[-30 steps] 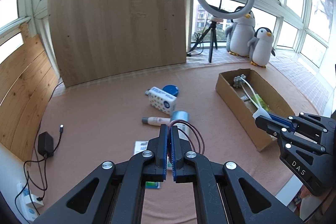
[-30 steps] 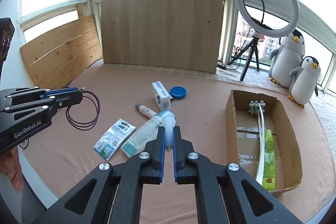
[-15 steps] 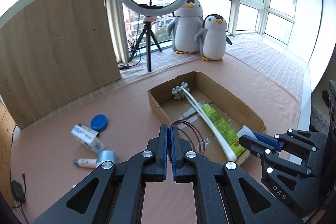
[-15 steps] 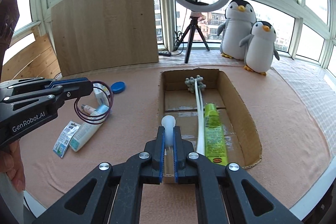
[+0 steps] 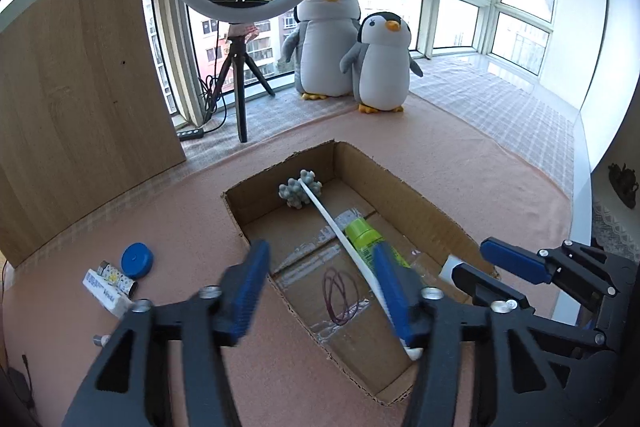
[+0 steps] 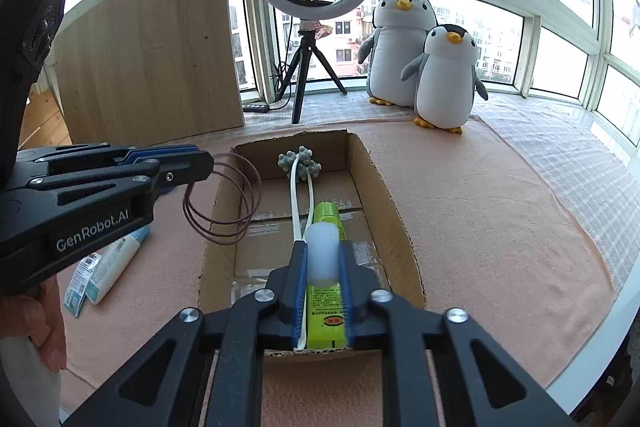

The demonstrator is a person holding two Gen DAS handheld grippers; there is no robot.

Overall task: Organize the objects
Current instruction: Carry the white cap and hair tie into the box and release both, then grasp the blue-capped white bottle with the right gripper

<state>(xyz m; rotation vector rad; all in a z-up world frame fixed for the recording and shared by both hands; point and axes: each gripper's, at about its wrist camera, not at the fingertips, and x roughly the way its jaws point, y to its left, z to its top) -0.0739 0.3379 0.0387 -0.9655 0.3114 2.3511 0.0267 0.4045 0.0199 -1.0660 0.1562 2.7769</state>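
In the left wrist view the blurred left gripper [image 5: 320, 251] has just opened wide, and the purple loops [image 5: 341, 297] it pinched earlier lie inside the cardboard box [image 5: 420, 203], while in the right wrist view the right gripper [image 6: 322, 247], jaws just parting, flanks a white cap [image 6: 321, 259] over the box, perhaps still pinching it, the cap's body hidden.

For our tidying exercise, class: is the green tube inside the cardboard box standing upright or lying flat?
Lying flat. The green tube rests lengthwise on the floor of the cardboard box, its cap end pointing toward the far wall.
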